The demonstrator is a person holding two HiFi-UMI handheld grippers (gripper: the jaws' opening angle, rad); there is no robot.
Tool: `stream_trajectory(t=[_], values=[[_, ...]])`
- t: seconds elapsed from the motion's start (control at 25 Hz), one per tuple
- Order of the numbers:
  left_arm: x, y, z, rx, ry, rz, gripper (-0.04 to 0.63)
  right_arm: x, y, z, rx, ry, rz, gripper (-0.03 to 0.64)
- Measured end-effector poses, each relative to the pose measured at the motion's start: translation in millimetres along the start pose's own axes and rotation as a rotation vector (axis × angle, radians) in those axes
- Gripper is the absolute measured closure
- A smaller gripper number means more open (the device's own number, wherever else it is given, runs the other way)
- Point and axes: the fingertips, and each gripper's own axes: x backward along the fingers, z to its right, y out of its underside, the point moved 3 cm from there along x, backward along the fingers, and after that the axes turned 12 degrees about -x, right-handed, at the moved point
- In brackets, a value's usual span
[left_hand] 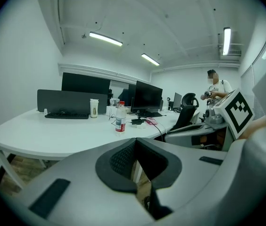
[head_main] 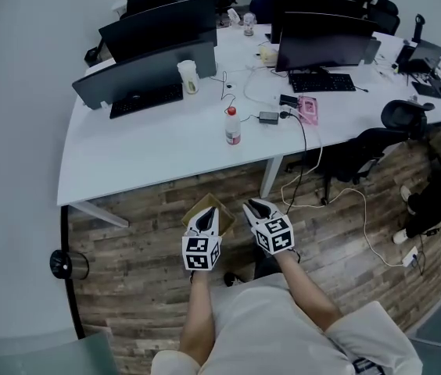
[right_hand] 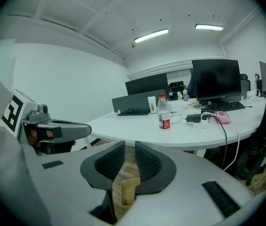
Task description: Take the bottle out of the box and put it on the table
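You held both grippers low in front of you, above the wooden floor. Your left gripper hung over the cardboard box on the floor. Its jaws were drawn together at the tips with nothing caught in them. Your right gripper sat just beside the box's right edge. Its jaws were a narrow slit apart and the pads pressed on nothing. Floorboards showed through the slit, with a cardboard edge lower down.

Beyond the box stood the white table. The red-capped bottle stood upright on it, out of the box and well apart from both grippers. Behind the bottle lay a black adapter and a pink object. Beyond them were a cup, a keyboard and dark monitors. Farther off, a person stood by the desks.
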Motion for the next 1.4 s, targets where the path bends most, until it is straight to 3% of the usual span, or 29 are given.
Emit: stream_trajectory(t=[0.32,1.4], values=[[-1.7,-3.0,0.7,0.031,0.0,0.016,0.58,6.2,-9.5,5.4,-0.001,0.019,0.046,0.576],[-4.3,5.7,11.6,0.041,0.029,-0.004,0.58,13.0,-1.2,8.5,-0.01,0.039,0.048,0.578]])
